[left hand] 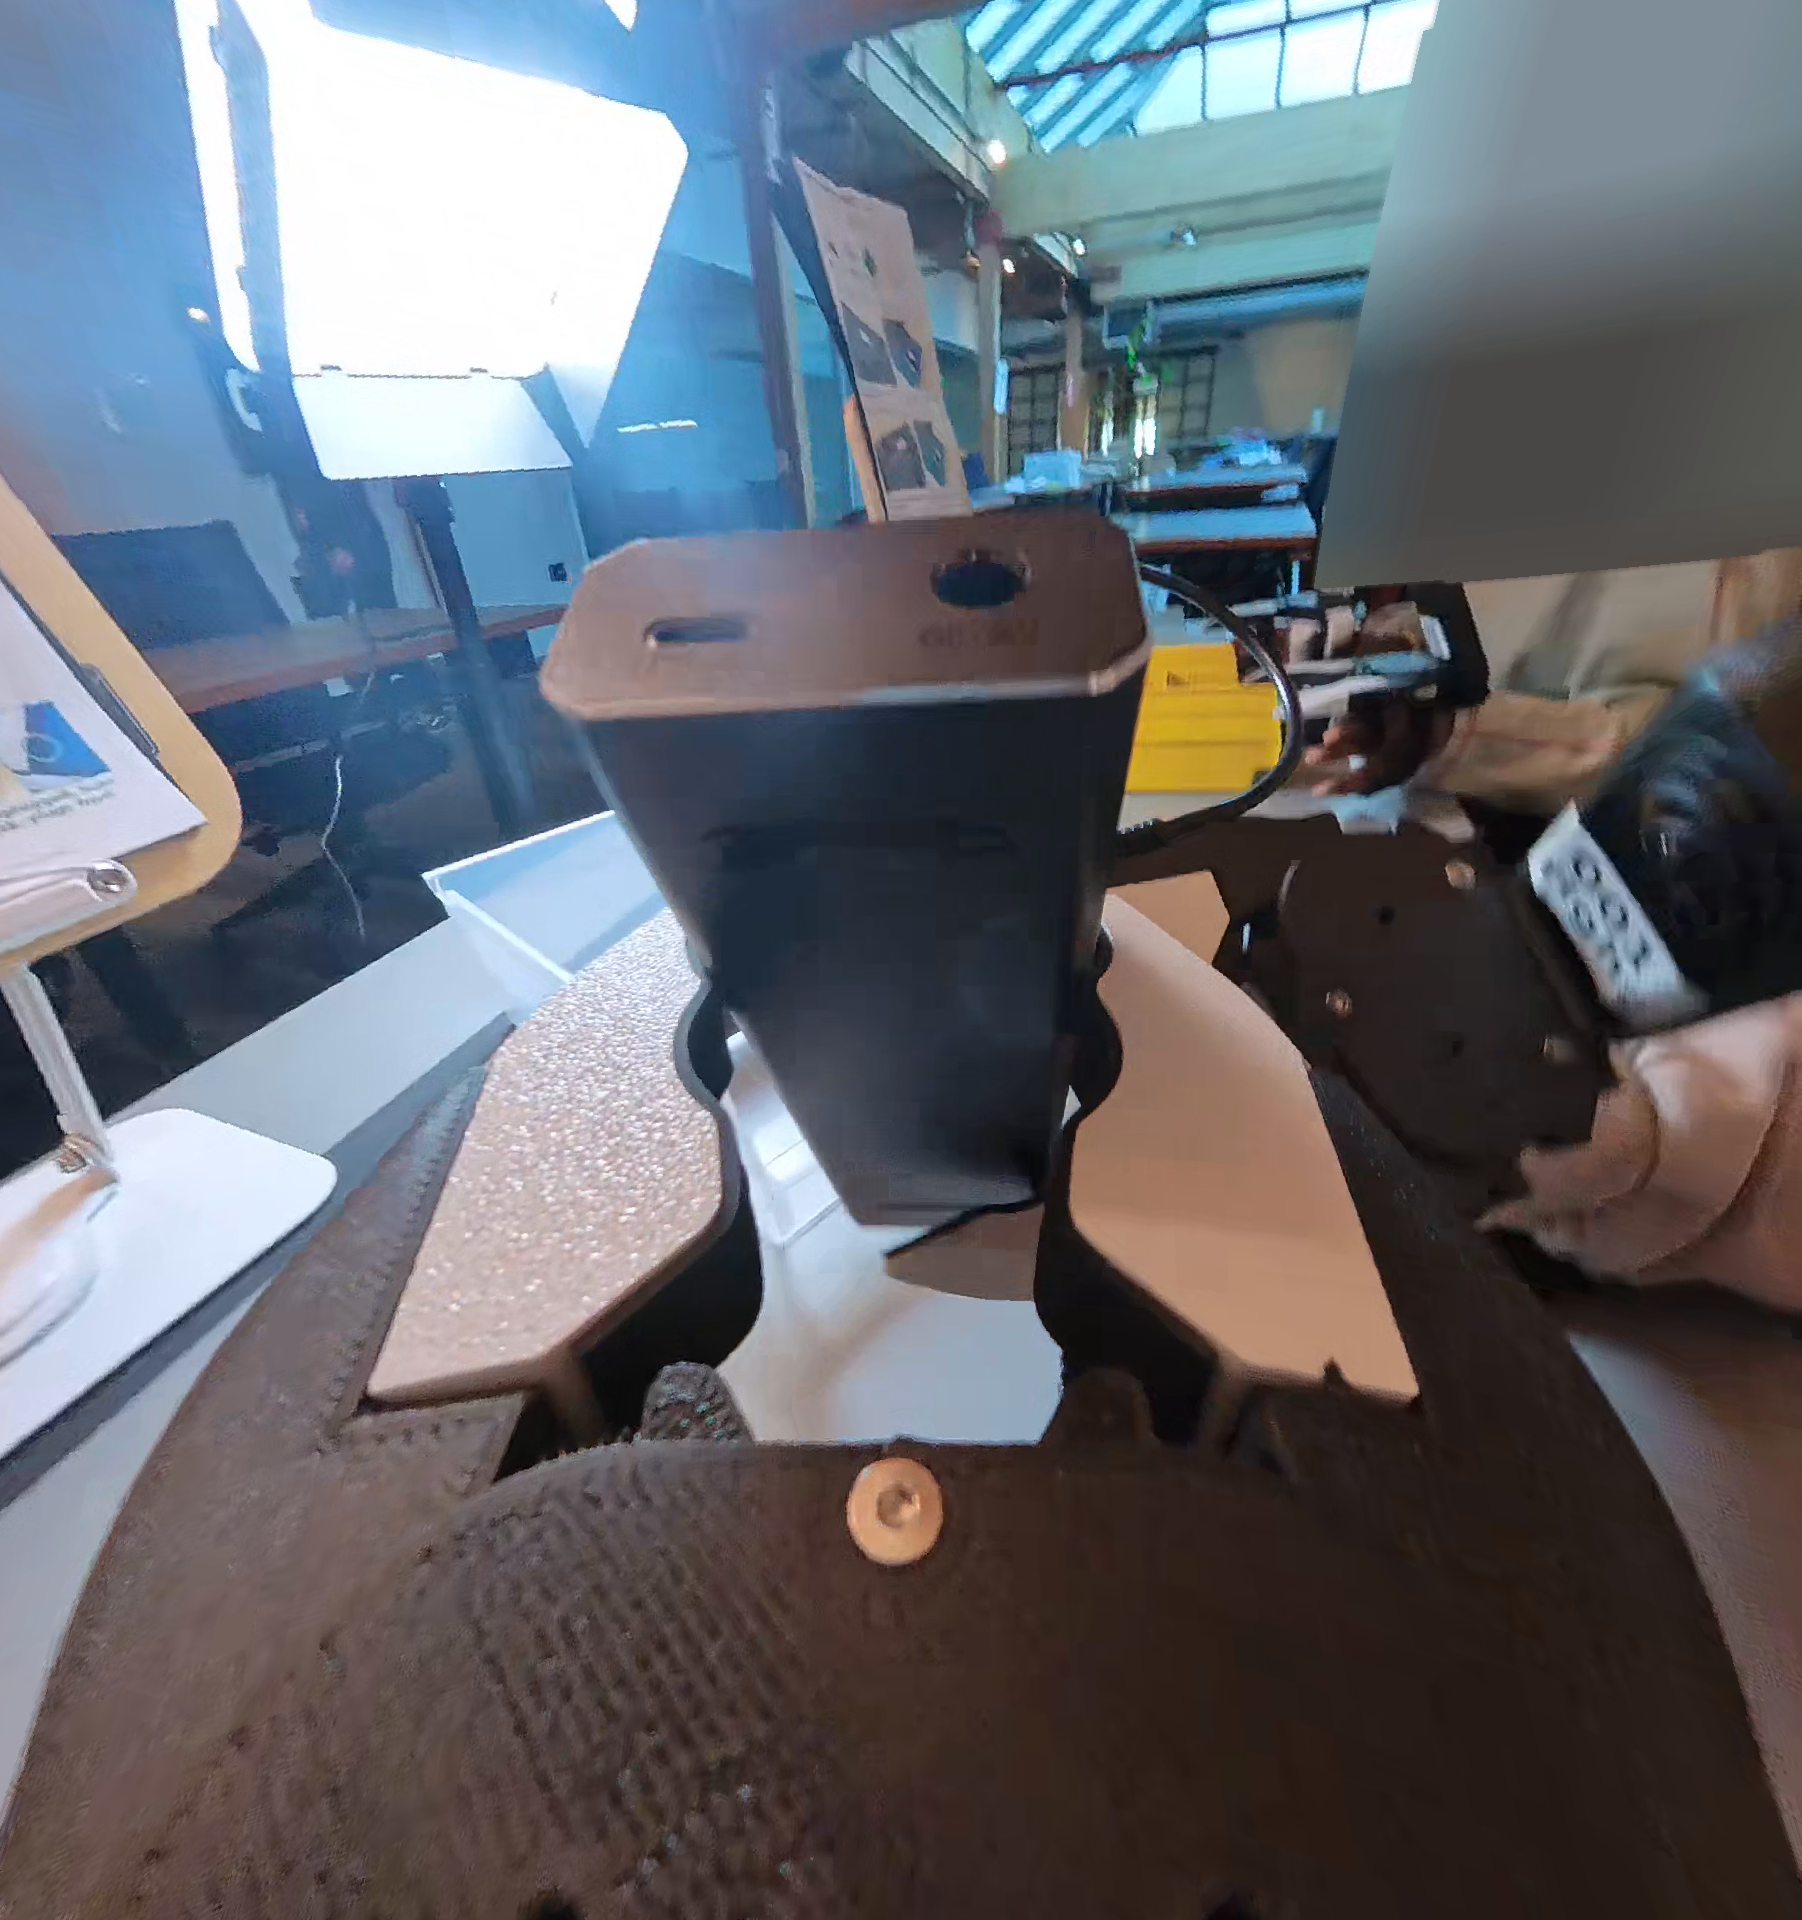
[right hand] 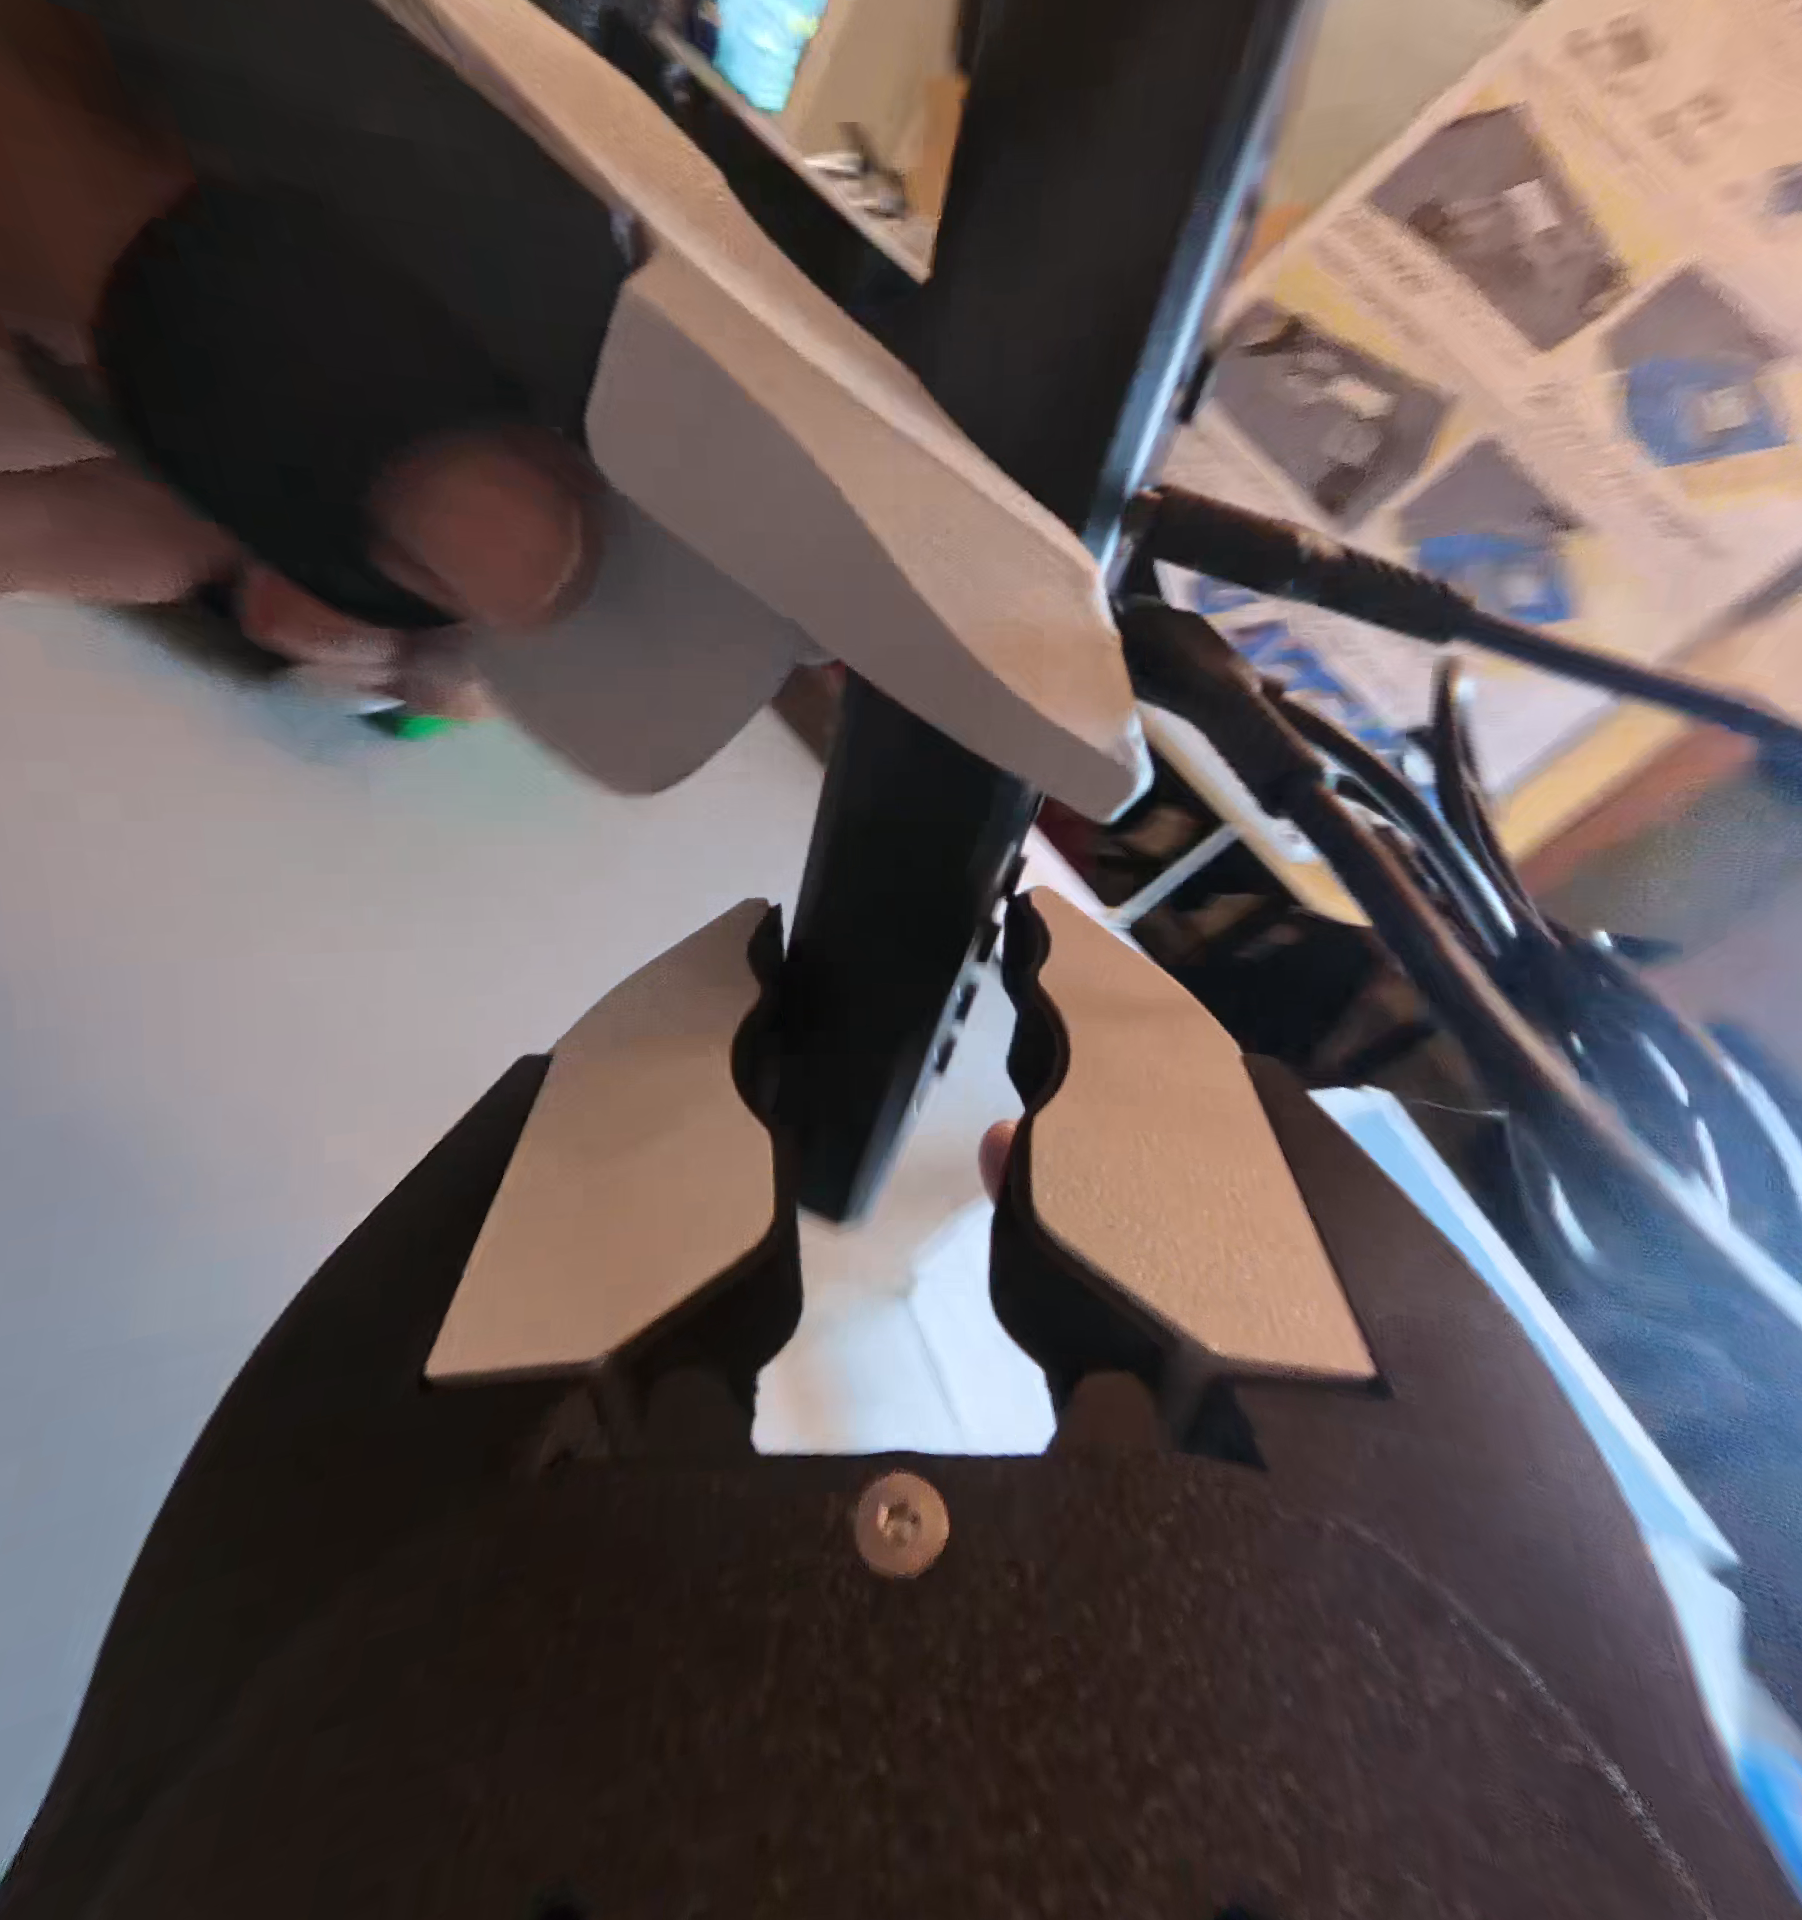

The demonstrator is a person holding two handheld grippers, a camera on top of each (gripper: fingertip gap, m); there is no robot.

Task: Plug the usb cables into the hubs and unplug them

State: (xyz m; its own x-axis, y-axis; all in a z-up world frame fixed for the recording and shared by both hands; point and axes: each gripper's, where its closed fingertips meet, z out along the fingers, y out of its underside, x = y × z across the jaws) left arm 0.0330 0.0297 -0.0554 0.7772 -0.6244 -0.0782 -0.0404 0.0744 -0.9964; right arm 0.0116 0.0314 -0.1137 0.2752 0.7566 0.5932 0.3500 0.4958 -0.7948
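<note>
My left gripper [left hand: 897, 1029] is shut on a black usb hub [left hand: 855, 831] and holds it upright above the table. The hub's end face, with a slot port and a round port, points away from me. A black cable [left hand: 1281, 727] loops out from the hub's right side. My right gripper [right hand: 892, 935] is closed around one end of the same hub [right hand: 897, 1039], its fingers [right hand: 658, 1143] pressing both flat sides. The left gripper's grey finger [right hand: 855, 520] crosses the hub farther up. Black cables [right hand: 1396, 582] enter the hub's edge there. The right gripper's body [left hand: 1396, 987] shows at right.
A document stand [left hand: 45, 727] with a white base stands on the white table [left hand: 201, 1091] at left. A white tray [left hand: 523, 904] lies behind the hub. A bundle of black cables [right hand: 1562, 1039] hangs at right. A person's sleeve [left hand: 1707, 1122] is close at right.
</note>
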